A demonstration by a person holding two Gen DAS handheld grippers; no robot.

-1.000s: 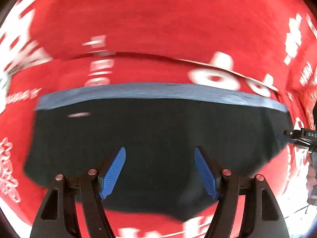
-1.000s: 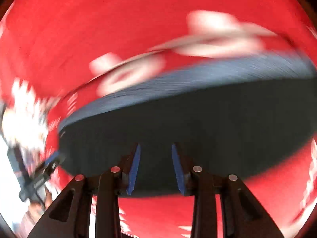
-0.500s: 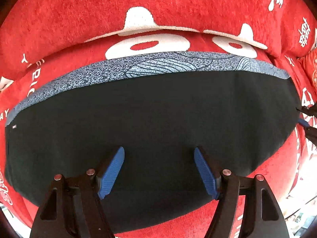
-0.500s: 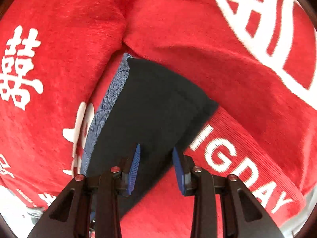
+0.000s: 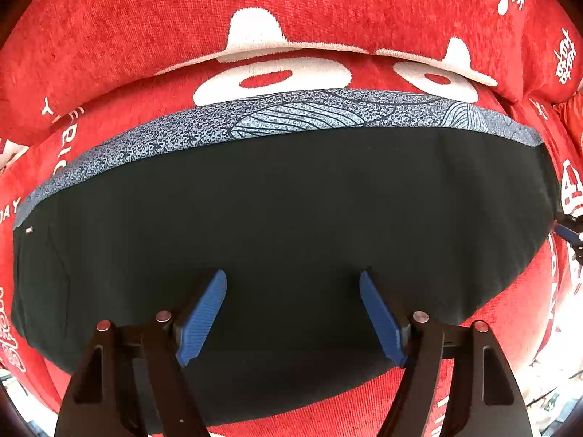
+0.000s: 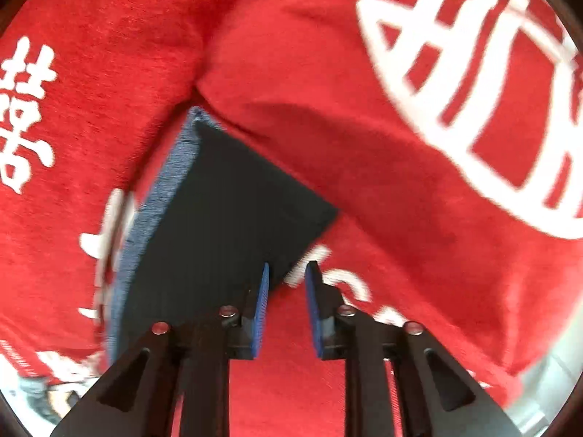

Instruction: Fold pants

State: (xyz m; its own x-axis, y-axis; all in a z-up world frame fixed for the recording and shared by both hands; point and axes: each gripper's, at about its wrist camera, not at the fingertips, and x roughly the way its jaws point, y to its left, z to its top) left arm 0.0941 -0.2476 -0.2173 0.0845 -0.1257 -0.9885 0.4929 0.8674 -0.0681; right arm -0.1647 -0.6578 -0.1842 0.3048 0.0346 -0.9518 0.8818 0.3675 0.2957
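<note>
1. Pants (image 5: 284, 225) lie flat, dark, patterned band far side, on the red sofa cushion (image 5: 145, 36).
2. Your left gripper (image 5: 291, 313): fingers wide apart, empty, over the near edge.
3. Right gripper (image 6: 286, 306): narrow gap, empty, at the corner.
4. Pinch only the edge layers; lift both ends evenly.

1. One pair of pants (image 5: 291, 211), black, folded flat, with one patterned grey-blue band (image 5: 291, 113) along its far edge.
2. Two hand-held grippers: the left hand-held gripper (image 5: 292, 313) and the right hand-held gripper (image 6: 286, 306).
3. Four blue finger pads, two on each.
4. One red sofa cover (image 5: 145, 29) with white lettering.
5. Cushion count: cannot tell.
</note>
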